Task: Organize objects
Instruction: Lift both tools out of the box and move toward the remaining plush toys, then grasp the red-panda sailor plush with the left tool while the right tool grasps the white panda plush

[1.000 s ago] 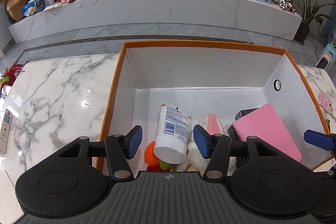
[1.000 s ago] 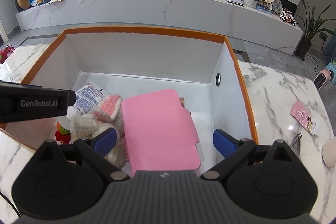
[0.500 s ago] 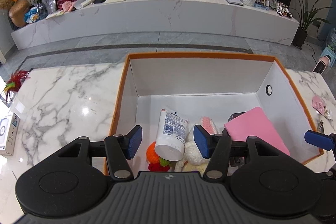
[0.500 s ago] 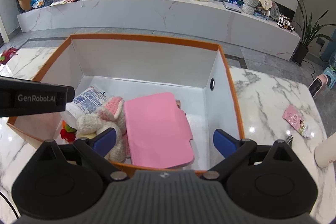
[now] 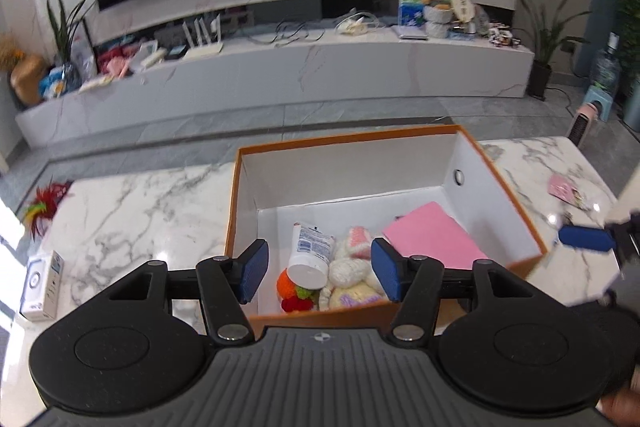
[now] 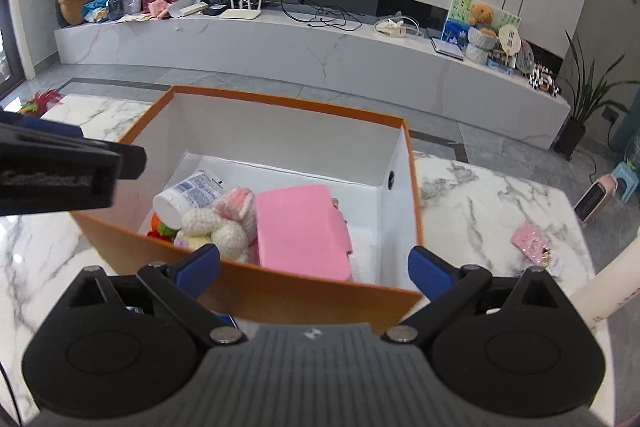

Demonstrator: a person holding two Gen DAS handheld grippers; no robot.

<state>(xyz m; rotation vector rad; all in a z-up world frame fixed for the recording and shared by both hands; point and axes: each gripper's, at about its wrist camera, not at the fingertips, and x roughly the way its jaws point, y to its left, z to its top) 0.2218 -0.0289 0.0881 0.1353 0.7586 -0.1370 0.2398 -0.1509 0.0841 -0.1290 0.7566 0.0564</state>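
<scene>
Seen from the left wrist only: small white carton (image 5: 42,285) near the left edge of the marble surface (image 5: 132,211). Seen from the right wrist only: tall cream cylinder (image 6: 612,283) at far right. Inside the orange box (image 5: 504,171): white tube (image 5: 311,255) lying flat, long axis running toward the far wall, cap end nearest; crocheted bunny (image 6: 224,223) just beside it; pink case (image 6: 302,231) flat, long axis also front to back. Left tongs (image 5: 320,269) just widened, empty, held above the box. Right tongs (image 6: 314,265) just spread wider too, gaping, nothing between.
</scene>
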